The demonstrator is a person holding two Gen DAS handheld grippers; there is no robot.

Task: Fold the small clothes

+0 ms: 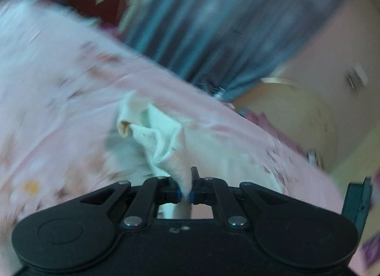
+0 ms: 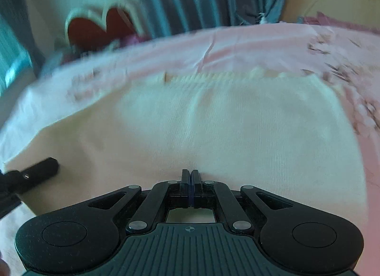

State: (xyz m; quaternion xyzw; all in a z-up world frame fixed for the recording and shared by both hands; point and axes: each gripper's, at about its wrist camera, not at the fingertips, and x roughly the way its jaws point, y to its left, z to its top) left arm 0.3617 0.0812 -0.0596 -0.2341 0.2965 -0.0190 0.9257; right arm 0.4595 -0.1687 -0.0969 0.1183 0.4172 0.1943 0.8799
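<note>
Blurred pink sheet (image 1: pixel 59 85); left gripper (image 1: pixel 186 181) jaws pinch white garment (image 1: pixel 161 133); right gripper (image 2: pixel 191 176) jaws closed.

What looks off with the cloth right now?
The white cloth is bunched and twisted into a rope where the left claw pinches it, not a flat edge. The right claw is shut over a flat stretch; whether it holds cloth isn't clear. No damage visible.

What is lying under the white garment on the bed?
A pink flowered sheet shows around the white garment. The part directly beneath it is covered, so anything else there cannot be seen.
</note>
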